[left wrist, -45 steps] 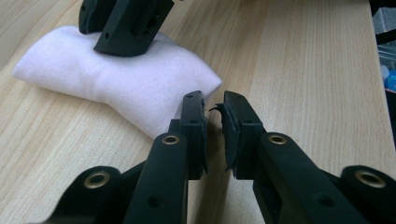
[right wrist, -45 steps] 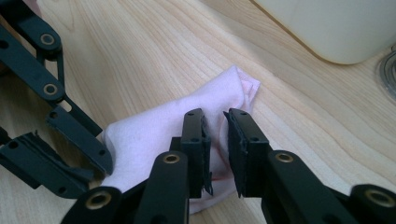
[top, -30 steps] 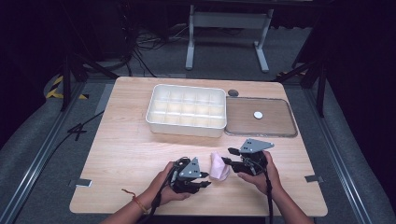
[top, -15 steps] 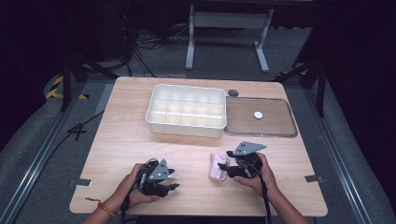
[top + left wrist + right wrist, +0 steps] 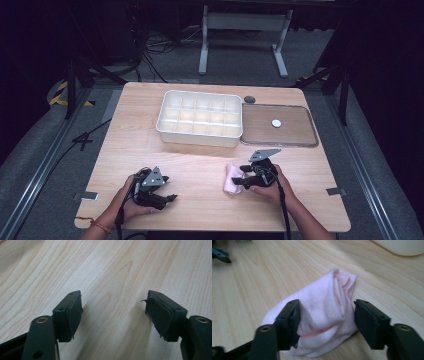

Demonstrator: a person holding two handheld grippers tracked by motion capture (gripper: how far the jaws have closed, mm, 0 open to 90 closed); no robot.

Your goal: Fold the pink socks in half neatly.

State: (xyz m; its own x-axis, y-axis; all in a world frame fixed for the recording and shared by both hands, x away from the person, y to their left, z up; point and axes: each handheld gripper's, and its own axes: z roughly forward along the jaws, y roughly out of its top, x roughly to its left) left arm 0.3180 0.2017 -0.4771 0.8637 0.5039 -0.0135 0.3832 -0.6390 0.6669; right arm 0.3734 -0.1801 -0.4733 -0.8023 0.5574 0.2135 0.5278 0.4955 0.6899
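Observation:
A folded pink cloth [image 5: 230,182] lies on the wooden table near its front edge, right of centre. My right gripper [image 5: 239,176] comes at it from the right. In the right gripper view its two black jaws sit around the cloth [image 5: 324,302], both pads touching its sides. These jaws have just been closing, so my right gripper [image 5: 327,315] is shut on the bundle. My left gripper [image 5: 170,199] rests low at the front left, well apart from the cloth. Its jaws have just been opening. In its own view my left gripper [image 5: 113,312] stands open over bare wood.
A white box with several compartments [image 5: 197,138] stands at the table's back middle. Right of it lies a flat brown tray [image 5: 295,135] with a small white disc [image 5: 276,123] on it. A small dark round piece [image 5: 249,99] sits behind. Bare wood separates the two grippers.
My left gripper has let go of the pink cloth, moved away to the left and opened. My right gripper stayed at the cloth and sank slightly toward the table.

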